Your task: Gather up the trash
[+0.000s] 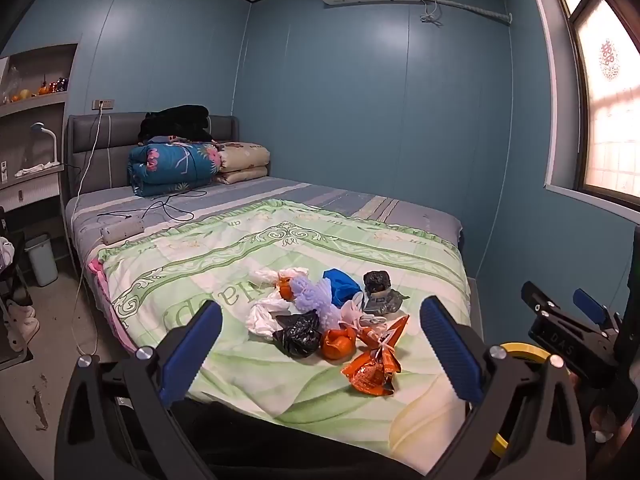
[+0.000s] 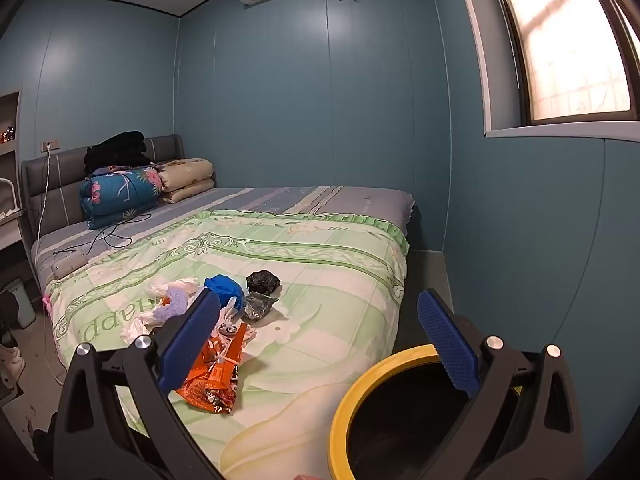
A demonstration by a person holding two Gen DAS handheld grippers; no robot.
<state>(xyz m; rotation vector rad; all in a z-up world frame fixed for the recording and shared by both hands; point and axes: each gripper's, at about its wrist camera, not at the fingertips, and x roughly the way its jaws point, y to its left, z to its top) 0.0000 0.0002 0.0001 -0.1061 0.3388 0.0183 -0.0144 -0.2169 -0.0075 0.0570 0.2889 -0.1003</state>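
Note:
A heap of trash [image 1: 324, 312] lies on the green bedspread [image 1: 240, 256]: an orange snack wrapper [image 1: 372, 372], a black bag [image 1: 298, 332], white bags, a purple piece, a blue bag [image 1: 340, 286] and a dark lump [image 1: 377, 280]. My left gripper [image 1: 320, 352] is open and empty, just short of the heap. My right gripper [image 2: 320, 344] is open and empty, above the bed's near corner; it also shows in the left wrist view [image 1: 568, 320]. A black bin with a yellow rim [image 2: 360, 392] stands below it. The heap in the right wrist view [image 2: 216, 320] lies to its left.
Folded quilts [image 1: 176, 164] and a power strip with cables [image 1: 122, 232] lie at the bed's head. A small white bin [image 1: 40, 258] and shoes [image 1: 20, 320] are on the floor left of the bed. A window [image 2: 568, 40] is on the right wall.

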